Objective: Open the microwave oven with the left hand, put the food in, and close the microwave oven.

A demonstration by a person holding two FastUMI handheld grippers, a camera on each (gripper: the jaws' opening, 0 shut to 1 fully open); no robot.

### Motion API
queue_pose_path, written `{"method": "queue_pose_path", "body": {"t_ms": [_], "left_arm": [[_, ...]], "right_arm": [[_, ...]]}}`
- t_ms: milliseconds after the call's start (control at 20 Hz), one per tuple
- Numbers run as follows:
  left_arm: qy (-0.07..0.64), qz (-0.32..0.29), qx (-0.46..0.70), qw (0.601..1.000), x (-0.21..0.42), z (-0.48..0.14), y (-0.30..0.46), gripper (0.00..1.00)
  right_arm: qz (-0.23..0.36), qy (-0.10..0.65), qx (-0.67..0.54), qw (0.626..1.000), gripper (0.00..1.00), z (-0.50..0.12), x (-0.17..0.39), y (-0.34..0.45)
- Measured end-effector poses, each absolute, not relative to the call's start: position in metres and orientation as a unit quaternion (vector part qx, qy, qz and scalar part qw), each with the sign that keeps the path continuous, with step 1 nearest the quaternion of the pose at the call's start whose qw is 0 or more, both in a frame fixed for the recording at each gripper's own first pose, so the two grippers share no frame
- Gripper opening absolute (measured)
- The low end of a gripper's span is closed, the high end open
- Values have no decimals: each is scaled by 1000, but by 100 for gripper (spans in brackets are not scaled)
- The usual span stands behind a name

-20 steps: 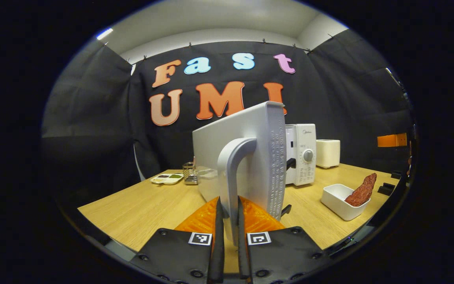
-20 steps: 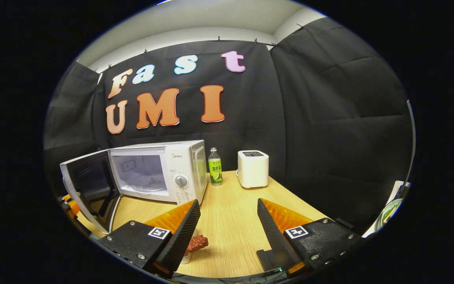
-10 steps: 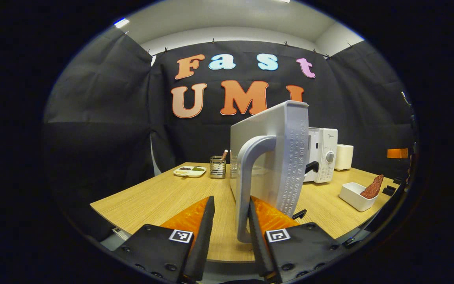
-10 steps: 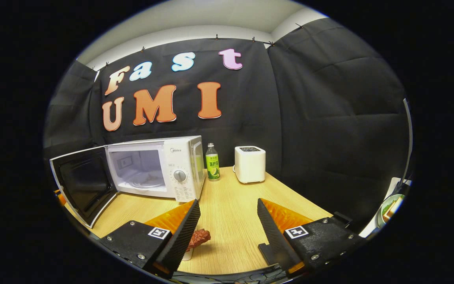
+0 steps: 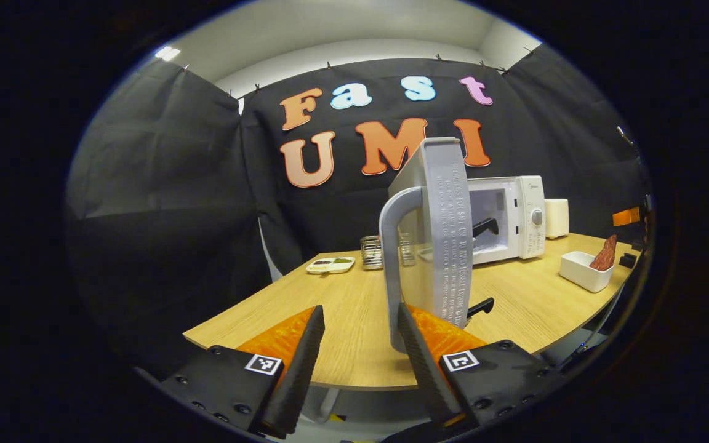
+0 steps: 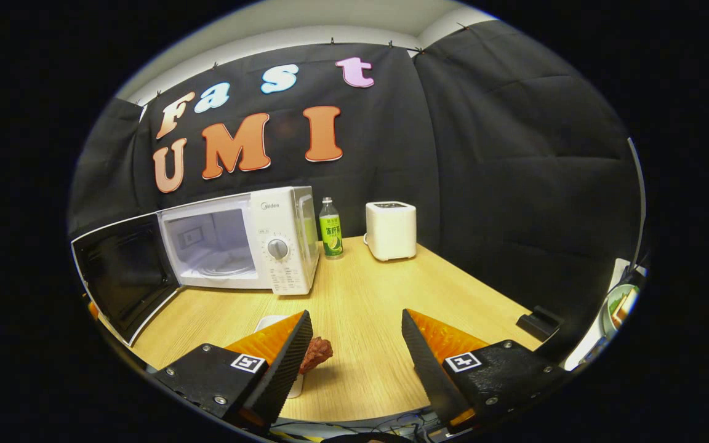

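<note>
Both grippers released, left gripper (image 5: 359, 332) just off the door handle (image 5: 389, 258).
Ahead of right gripper (image 6: 356, 338): microwave (image 6: 274, 240), door (image 6: 122, 274) wide open, badge reads "Midea"; meat (image 6: 316, 354) by its left finger.

In the right gripper view, the microwave (image 6: 250, 243) stands at the back left of the tabletop (image 6: 379, 307), its door (image 6: 124, 274) swung out to its left. A bottle (image 6: 330, 227) stands just right of it, then a toaster (image 6: 391, 229). The food (image 6: 316, 353) rests in a dish (image 6: 271, 323) near me. In the left gripper view, the door's handle (image 5: 391, 258) stands before my left gripper (image 5: 357, 344), with a cutlery holder (image 5: 371, 253) and a plate (image 5: 330, 264) behind.
</note>
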State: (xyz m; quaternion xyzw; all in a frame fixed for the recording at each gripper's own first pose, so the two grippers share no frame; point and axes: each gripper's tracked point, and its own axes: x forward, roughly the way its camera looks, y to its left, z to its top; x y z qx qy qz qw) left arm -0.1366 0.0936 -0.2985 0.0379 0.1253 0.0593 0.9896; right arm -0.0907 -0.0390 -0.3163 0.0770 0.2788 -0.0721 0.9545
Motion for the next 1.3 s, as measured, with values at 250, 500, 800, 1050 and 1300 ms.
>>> {"method": "queue_pose_path", "body": {"t_ms": [250, 500, 800, 1050, 1300], "left_arm": [[118, 92, 31, 988, -142, -295, 137, 82], [124, 112, -2, 986, -129, -298, 164, 80], [126, 117, -11, 985, -117, -302, 162, 84], [128, 118, -14, 985, -112, -304, 161, 80], [128, 122, -17, 984, -109, -303, 159, 80]], "right_arm": [[-62, 304, 104, 945, 87, -334, -93, -23], [-60, 330, 142, 931, 80, -350, -98, -11], [-58, 345, 246, 904, 60, -362, -101, 2], [-52, 340, 340, 875, 35, -368, -93, 16], [-61, 337, 378, 860, 24, -371, -89, 18]]}}
